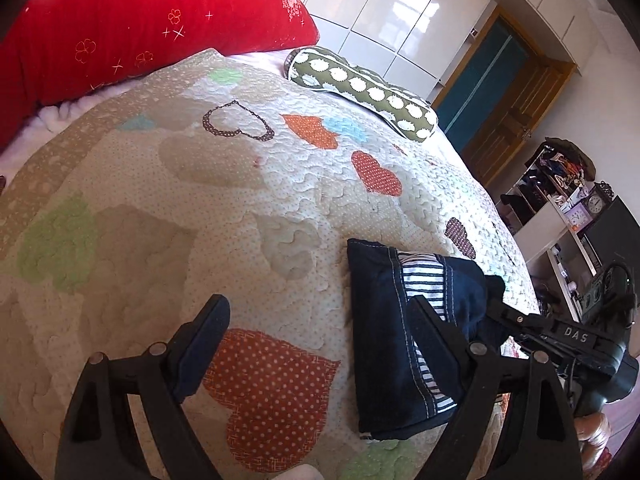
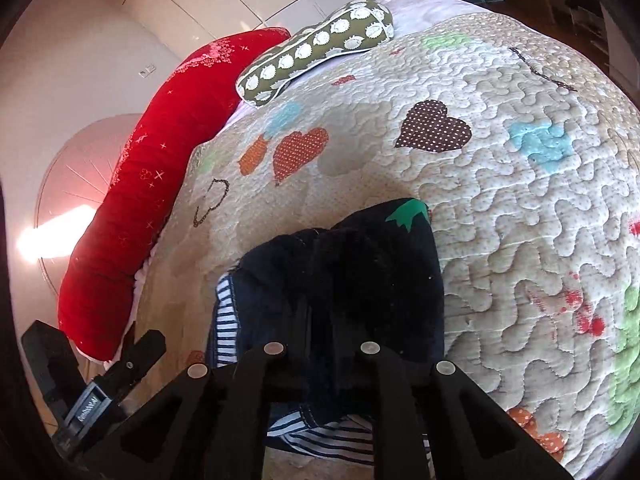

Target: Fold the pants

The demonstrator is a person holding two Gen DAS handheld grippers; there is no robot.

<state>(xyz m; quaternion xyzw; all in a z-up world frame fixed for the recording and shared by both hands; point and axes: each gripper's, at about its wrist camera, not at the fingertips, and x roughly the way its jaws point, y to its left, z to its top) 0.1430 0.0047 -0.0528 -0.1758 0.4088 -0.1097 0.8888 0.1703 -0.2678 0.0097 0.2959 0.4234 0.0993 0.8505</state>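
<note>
We see our left tool (image 1: 320, 322) spread wide over the quilt (image 1: 168, 200), its right finger (image 1: 430, 328) at the folded pants (image 1: 384, 344). Our right tool (image 1: 560, 340) meets the pants' far side.

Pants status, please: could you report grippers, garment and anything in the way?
Left gripper open, empty. Right gripper shut on pants. Pants bunched on quilt. Pillows clear.
</note>
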